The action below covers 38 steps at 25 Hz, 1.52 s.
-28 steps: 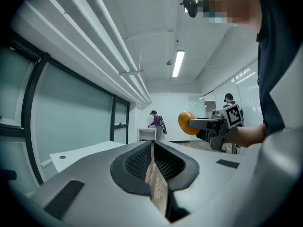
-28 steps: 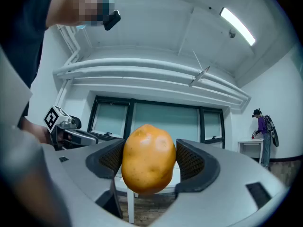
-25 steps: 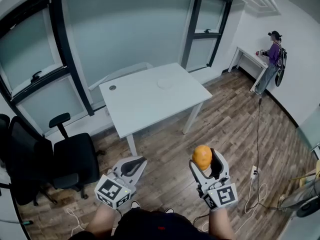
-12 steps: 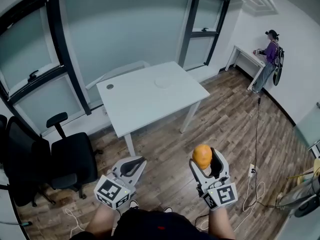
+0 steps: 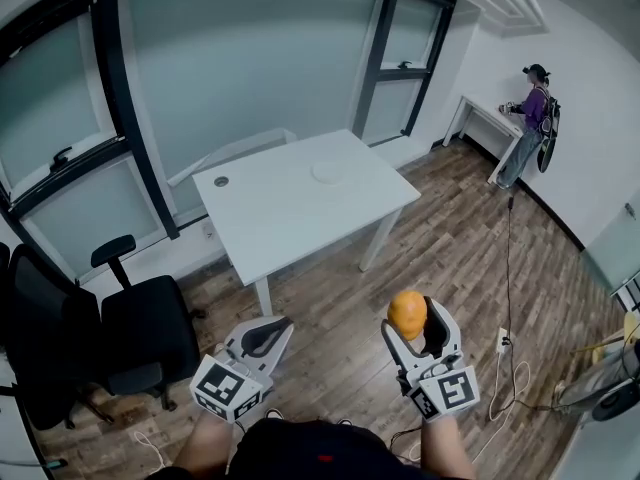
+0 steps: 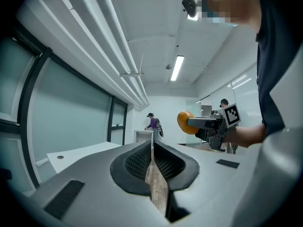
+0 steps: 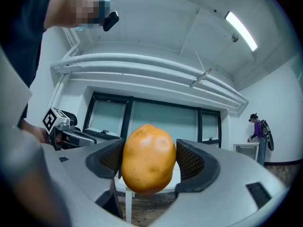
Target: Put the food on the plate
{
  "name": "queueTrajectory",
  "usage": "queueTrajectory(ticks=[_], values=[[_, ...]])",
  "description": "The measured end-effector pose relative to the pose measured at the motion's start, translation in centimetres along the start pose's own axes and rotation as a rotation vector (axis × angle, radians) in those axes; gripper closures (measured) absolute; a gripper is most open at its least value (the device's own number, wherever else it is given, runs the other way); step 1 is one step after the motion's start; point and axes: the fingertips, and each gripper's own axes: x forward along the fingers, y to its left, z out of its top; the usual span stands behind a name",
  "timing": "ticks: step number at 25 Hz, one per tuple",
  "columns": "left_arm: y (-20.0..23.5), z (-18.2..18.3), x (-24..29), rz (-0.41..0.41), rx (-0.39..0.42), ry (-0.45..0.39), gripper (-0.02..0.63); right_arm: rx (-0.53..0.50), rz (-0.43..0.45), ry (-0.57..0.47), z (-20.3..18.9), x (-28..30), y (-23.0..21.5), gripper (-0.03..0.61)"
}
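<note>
Office, wood floor (image 5: 470, 238), glass wall behind. Both grippers held low in front of the body, side by side, pointing forward over the floor. Left gripper (image 5: 268, 332): jaws pressed together, nothing in them. Right gripper (image 5: 412, 322): jaws pinching the food (image 7: 147, 157), an orange-yellow lump, top poking above them. Black-and-white square markers (image 5: 446, 392) on each. Chair (image 5: 140, 328) to the left. Beyond: white table (image 5: 290, 213), plate (image 5: 328, 171) on its far half, well apart from the food. Person (image 5: 525, 118) in the far right corner.
</note>
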Motion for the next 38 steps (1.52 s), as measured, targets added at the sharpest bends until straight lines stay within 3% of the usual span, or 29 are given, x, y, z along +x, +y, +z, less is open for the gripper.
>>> queueTrajectory(ticks=[11, 20, 26, 38], values=[[5.5, -1.7, -3.1, -0.035, 0.039, 0.029, 0.578, -0.084, 0.012, 0.017, -0.4, 4.7, 6.6, 0.222], [9.7, -2.2, -0.3, -0.018, 0.032, 0.043, 0.578, -0.049, 0.032, 0.002, -1.7, 9.6, 4.0, 0.222], [11.3, -1.5, 6.3, -0.008, 0.028, 0.055, 0.578, -0.021, 0.062, -0.004, -3.0, 13.7, -1.3, 0.223], [11.0, 0.2, 22.5, 0.033, 0.024, 0.069, 0.578, 0.020, 0.089, -0.009, -5.2, 18.4, -17.7, 0.223]])
